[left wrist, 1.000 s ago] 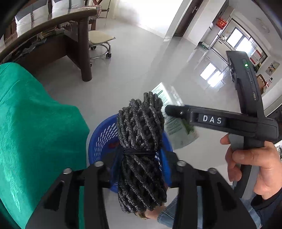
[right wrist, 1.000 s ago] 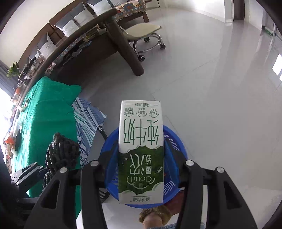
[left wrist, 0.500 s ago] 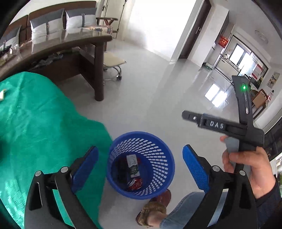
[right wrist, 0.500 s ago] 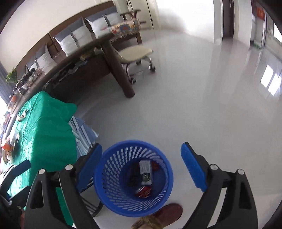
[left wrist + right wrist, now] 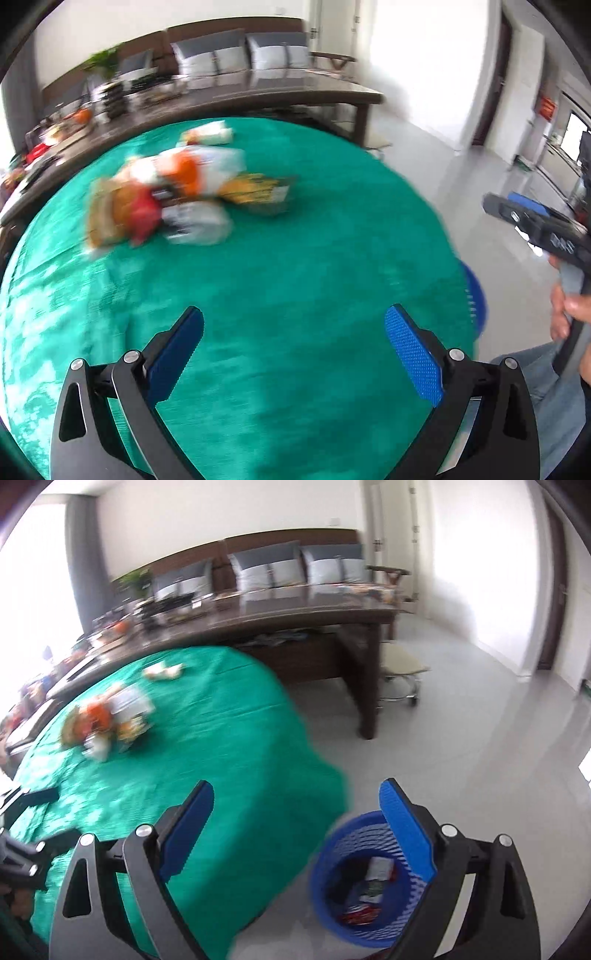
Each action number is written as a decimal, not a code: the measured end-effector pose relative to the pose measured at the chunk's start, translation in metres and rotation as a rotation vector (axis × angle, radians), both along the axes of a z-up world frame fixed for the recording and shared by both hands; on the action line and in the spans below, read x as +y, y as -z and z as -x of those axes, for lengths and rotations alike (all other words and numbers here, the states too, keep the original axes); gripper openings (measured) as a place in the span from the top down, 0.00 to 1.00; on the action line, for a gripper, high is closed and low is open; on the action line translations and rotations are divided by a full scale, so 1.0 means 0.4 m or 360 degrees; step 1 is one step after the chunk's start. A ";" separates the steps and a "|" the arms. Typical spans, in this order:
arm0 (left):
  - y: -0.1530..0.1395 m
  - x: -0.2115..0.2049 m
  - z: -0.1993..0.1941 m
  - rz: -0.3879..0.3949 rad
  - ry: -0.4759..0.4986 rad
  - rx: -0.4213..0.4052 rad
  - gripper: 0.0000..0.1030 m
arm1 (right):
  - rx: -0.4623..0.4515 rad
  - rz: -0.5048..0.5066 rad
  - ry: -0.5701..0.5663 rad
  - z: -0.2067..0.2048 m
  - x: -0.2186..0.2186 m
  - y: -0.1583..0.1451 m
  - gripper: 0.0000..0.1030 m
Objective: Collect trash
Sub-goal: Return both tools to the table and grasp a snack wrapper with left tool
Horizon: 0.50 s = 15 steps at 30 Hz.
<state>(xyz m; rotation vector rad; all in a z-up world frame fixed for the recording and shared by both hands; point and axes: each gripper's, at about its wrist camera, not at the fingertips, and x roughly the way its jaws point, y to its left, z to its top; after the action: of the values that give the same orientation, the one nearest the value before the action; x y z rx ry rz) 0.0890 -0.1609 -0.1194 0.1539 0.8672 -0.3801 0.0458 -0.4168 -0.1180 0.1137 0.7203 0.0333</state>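
My left gripper (image 5: pixel 295 325) is open and empty above the green tablecloth (image 5: pixel 277 258). A blurred pile of trash packets (image 5: pixel 166 199) lies ahead on the cloth, with one more packet (image 5: pixel 207 134) behind it. My right gripper (image 5: pixel 297 799) is open and empty, over the table's edge and the blue basket (image 5: pixel 332 867) on the floor. The basket holds a milk carton (image 5: pixel 378 869) and other wrappers. The trash pile (image 5: pixel 103 716) shows far left in the right wrist view. The right gripper (image 5: pixel 535 225) also shows at the right of the left wrist view.
A long dark wooden desk (image 5: pixel 295 616) with clutter stands behind the green table. A stool on wheels (image 5: pixel 400 668) stands beside its leg. A sofa with grey cushions (image 5: pixel 295 568) lines the wall. The basket's rim (image 5: pixel 474 295) peeks past the cloth.
The black net bundle and the milk carton left my grippers and dropped into the basket. Both grippers opened, then swung up from the basket toward the green table.
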 end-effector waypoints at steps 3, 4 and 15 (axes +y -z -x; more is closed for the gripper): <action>0.004 0.120 -0.019 -0.0023 -0.0145 0.0004 0.05 | 0.0088 -0.0040 -0.0199 -0.023 0.153 0.026 0.14; 0.012 0.154 -0.027 -0.0025 -0.0186 0.0012 0.05 | 0.0111 -0.0029 -0.0241 -0.025 0.195 0.027 0.14; 0.046 0.323 -0.088 -0.0046 -0.0362 0.0122 0.05 | 0.0311 0.0196 -0.0428 -0.086 0.400 0.091 0.14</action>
<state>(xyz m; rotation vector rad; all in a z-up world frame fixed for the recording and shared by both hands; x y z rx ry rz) 0.1240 -0.0316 -0.1378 0.0662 0.9554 -0.1617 0.0801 -0.2568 -0.1542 -0.1001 0.9271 0.2370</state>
